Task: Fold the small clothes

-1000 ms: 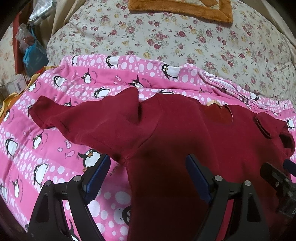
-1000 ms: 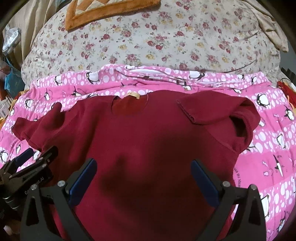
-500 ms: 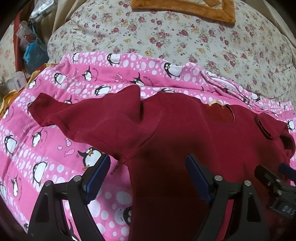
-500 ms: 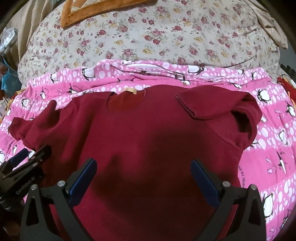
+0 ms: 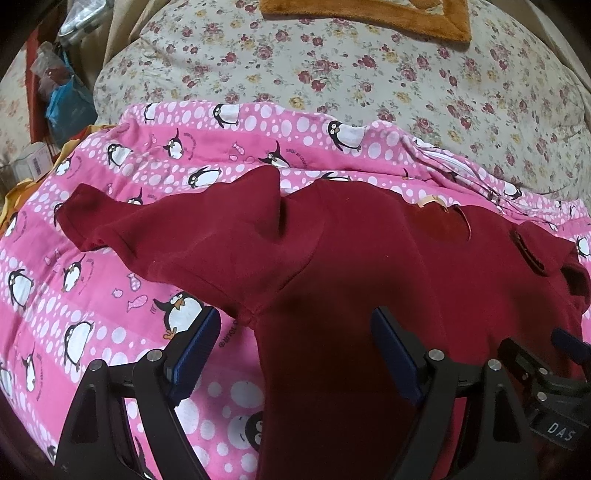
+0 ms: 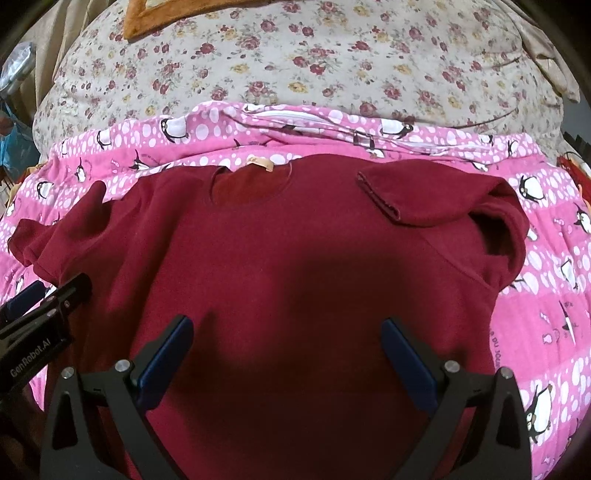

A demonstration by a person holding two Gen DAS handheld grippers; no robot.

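A dark red short-sleeved shirt point(image 5: 332, 266) lies spread face up on a pink penguin blanket point(image 5: 92, 295). It also shows in the right wrist view point(image 6: 295, 258). Its left sleeve point(image 5: 122, 232) lies stretched out. Its right sleeve point(image 6: 424, 199) is folded in over the chest. My left gripper point(image 5: 295, 343) is open above the shirt's left side seam. My right gripper point(image 6: 288, 350) is open above the shirt's belly. Neither holds anything.
A floral quilt point(image 6: 314, 62) lies bunched behind the blanket, with an orange mat point(image 5: 369, 14) on top. Bags and boxes point(image 5: 55, 110) stand at the far left. The blanket point(image 6: 554, 314) extends to the right of the shirt.
Both grippers have drawn back and down a little, so the shirt sits slightly farther up in the views. The shirt has not moved.
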